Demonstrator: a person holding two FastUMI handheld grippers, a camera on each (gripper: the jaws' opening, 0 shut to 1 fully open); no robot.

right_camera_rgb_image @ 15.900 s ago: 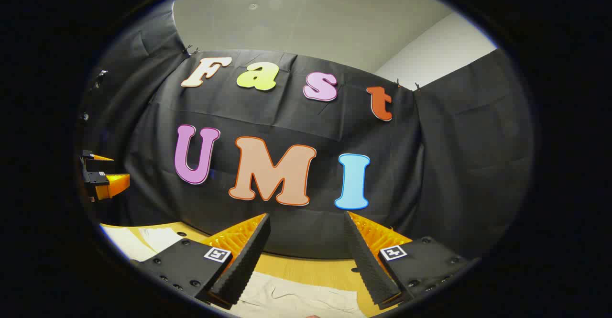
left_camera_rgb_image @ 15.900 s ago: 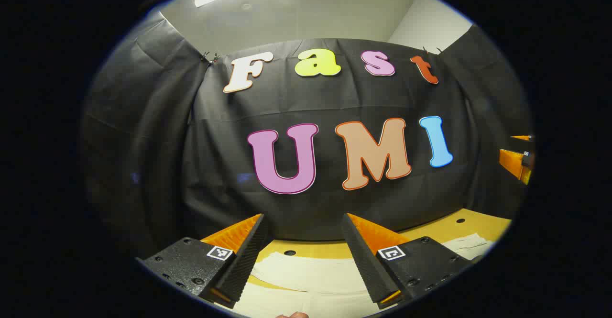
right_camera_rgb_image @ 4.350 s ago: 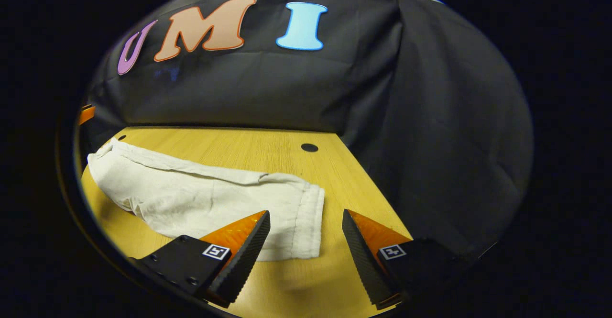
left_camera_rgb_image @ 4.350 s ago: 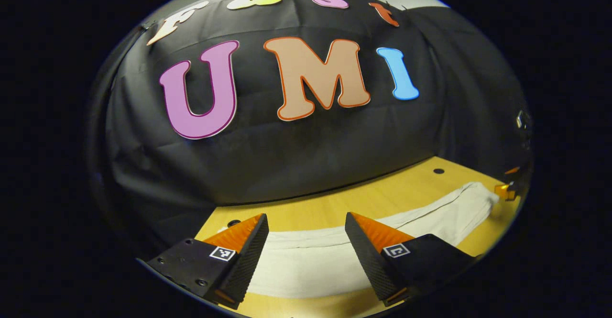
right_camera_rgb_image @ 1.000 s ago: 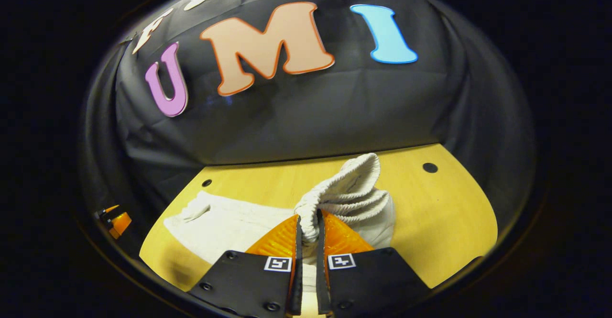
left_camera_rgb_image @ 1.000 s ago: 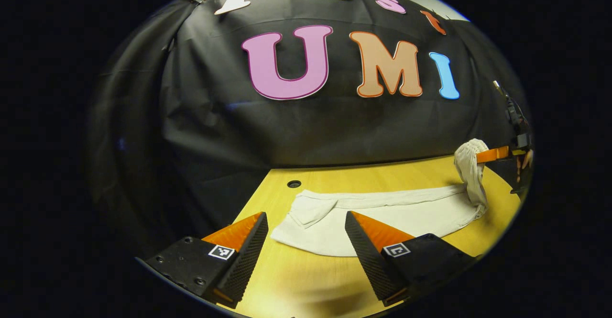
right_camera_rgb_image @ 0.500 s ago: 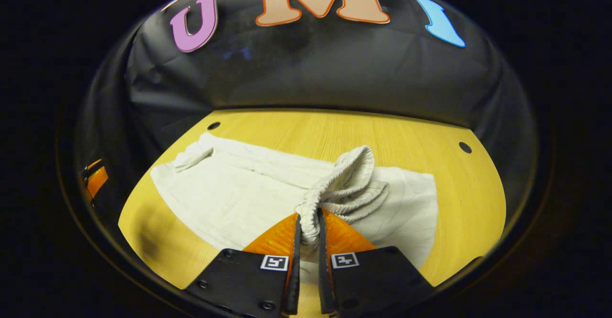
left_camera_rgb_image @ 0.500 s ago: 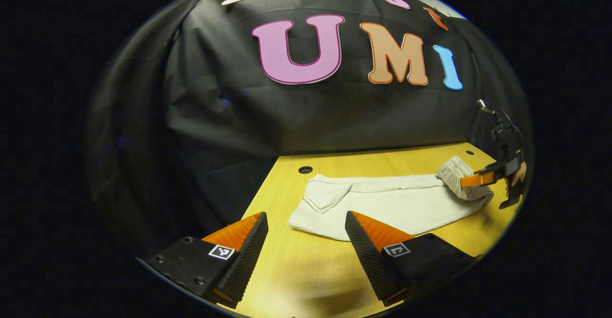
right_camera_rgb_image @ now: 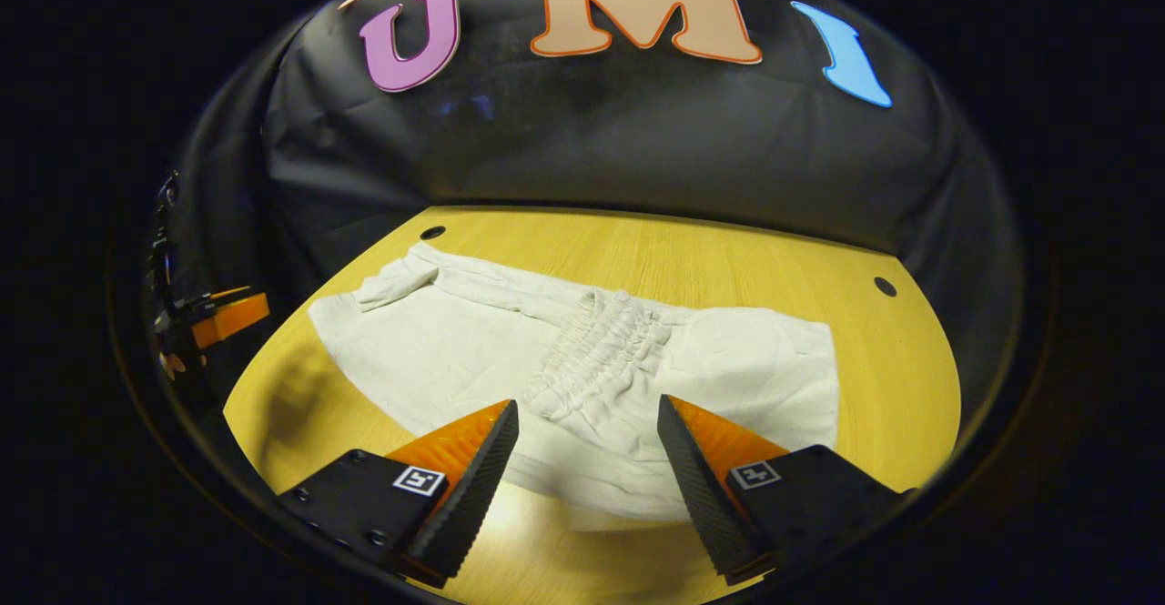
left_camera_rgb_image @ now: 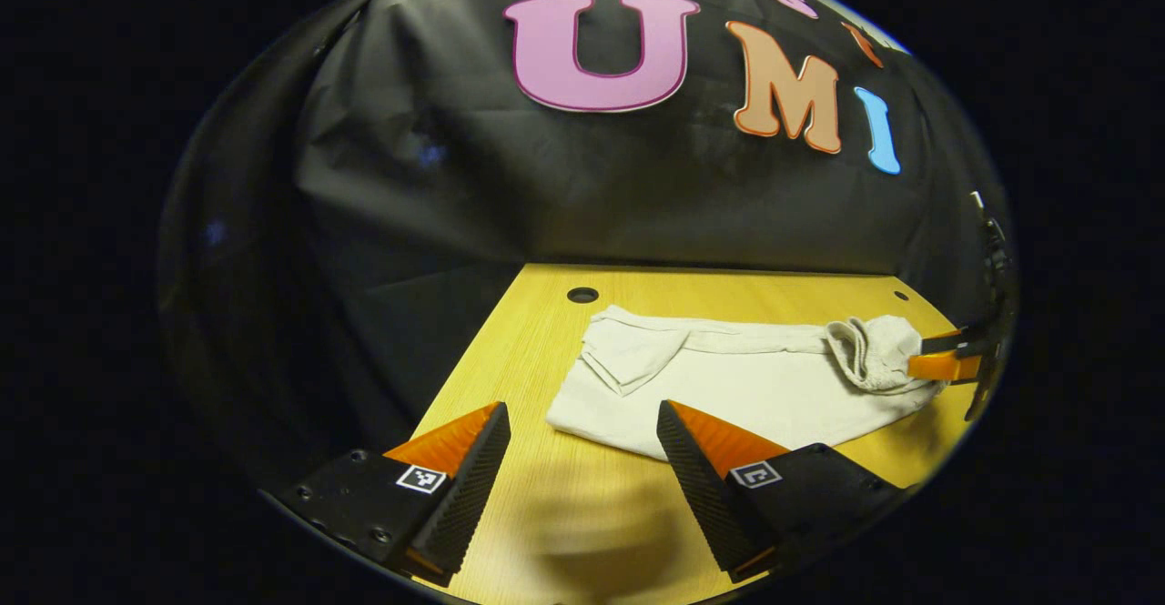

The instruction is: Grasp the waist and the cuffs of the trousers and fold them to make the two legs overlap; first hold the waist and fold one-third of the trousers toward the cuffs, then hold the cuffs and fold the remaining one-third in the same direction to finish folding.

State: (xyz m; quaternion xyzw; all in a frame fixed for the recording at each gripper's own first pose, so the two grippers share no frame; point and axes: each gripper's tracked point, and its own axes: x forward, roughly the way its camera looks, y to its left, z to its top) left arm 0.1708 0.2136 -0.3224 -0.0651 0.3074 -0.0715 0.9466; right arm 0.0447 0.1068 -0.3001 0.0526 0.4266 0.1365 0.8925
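R gripper [right_camera_rgb_image: 582, 459] fingers apart, nothing between, just above near edge of trousers [right_camera_rgb_image: 582, 359]. Elastic waist [right_camera_rgb_image: 596, 341] lies folded over onto legs, mid-garment. L gripper [left_camera_rgb_image: 582, 459] also spread, over bare table [left_camera_rgb_image: 546, 496], cuffs [left_camera_rgb_image: 628, 355] just ahead w/ one corner turned back. Trousers flat on wood table, black cloth wall [right_camera_rgb_image: 637, 141] behind.
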